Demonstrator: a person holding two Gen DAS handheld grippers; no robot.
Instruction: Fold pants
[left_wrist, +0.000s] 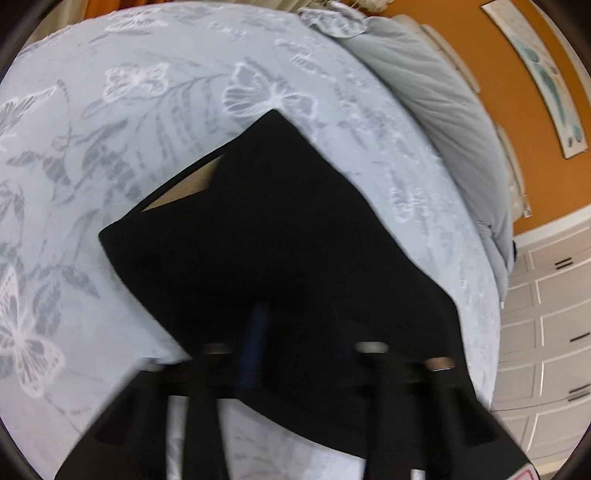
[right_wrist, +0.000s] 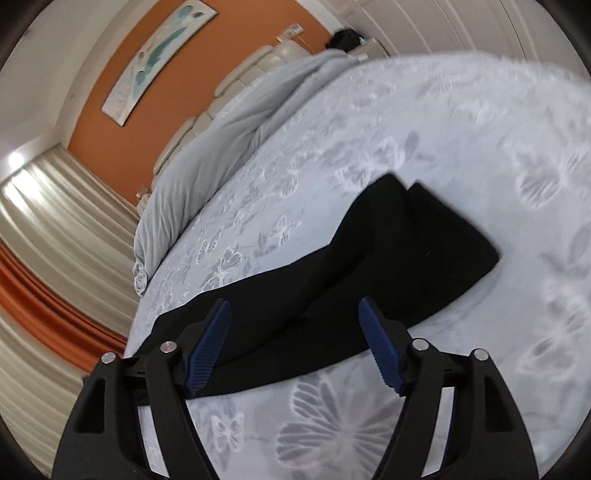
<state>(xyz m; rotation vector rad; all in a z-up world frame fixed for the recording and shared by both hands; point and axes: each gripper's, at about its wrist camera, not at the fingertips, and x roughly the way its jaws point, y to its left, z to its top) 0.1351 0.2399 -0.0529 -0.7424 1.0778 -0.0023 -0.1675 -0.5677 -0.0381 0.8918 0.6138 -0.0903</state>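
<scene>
The black pants (left_wrist: 266, 236) lie folded on a bed covered with a pale blue bedspread (left_wrist: 110, 110) printed with white butterflies and grey leaves. In the left wrist view the fabric forms a broad dark slab with a corner pointing up the bed, and a tan strip of lining shows in a gap between 2 layers near its upper left edge.

The left gripper (left_wrist: 255, 343) is blurred, low over the near edge of the pants; its blue pads sit pressed together, and whether any cloth is caught between them cannot be told.

The right gripper (right_wrist: 295, 343) has its 2 fingers (right_wrist: 380, 347) spread wide, with nothing pinched; the pants lie under and beyond the gap, stretching away toward the right of the bed.

A grey rolled duvet (right_wrist: 207, 162) lies along the head of the bed, below an orange wall (right_wrist: 110, 147) with a framed picture (right_wrist: 159, 55).
</scene>
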